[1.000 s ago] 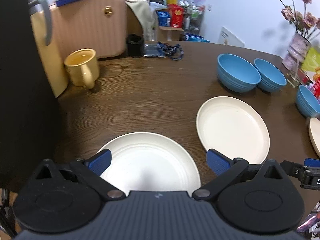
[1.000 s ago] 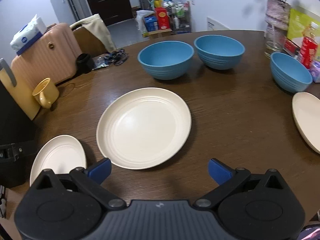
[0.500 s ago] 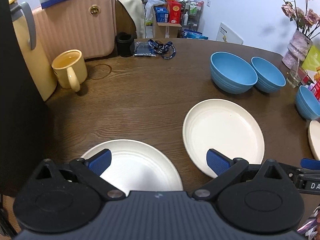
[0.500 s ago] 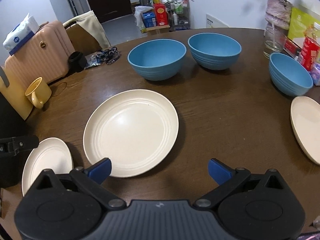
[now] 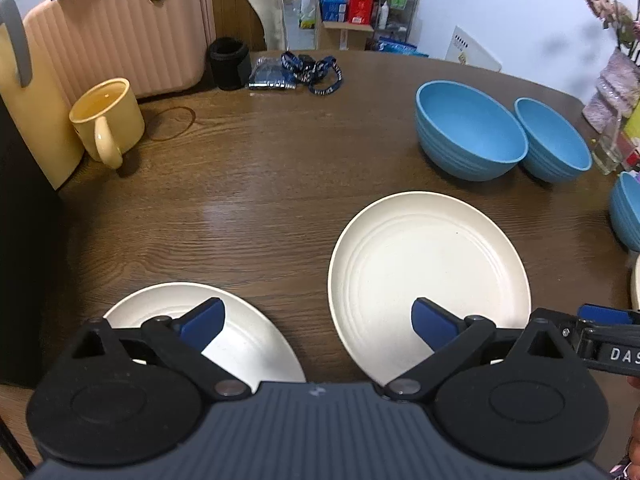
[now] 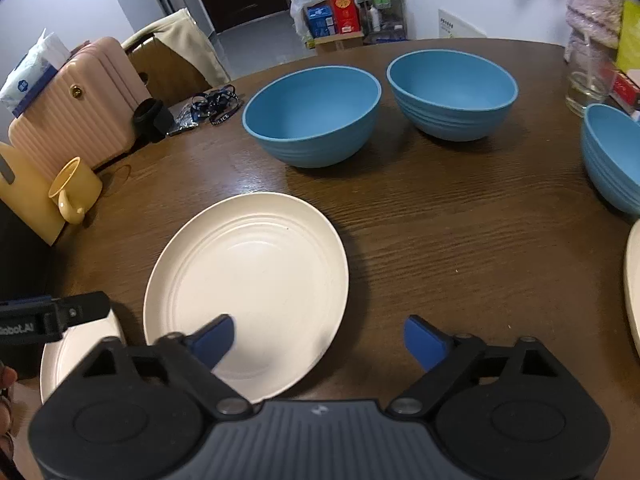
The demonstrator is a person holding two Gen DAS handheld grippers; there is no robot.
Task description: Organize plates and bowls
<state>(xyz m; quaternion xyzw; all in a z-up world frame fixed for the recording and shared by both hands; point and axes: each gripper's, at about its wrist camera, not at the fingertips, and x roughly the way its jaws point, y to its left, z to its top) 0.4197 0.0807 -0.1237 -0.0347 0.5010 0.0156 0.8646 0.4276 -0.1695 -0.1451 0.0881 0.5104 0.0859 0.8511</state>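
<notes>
Starting | nothing stacked: plates [image 6: 248, 280] and bowls [image 6: 312, 116] lie apart on counter [image 6: 440, 240] | my left tool [image 5: 316, 320] gapes empty; right tool [image 6: 318, 340], jaws just narrowing, grips nothing

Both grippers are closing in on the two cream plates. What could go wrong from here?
1. The right gripper, jaws just narrowing, straddles the big plate's near rim; a shallow bite could slip.
2. The left gripper hovers open between both plates, above the small plate; the grippers could collide.
</notes>
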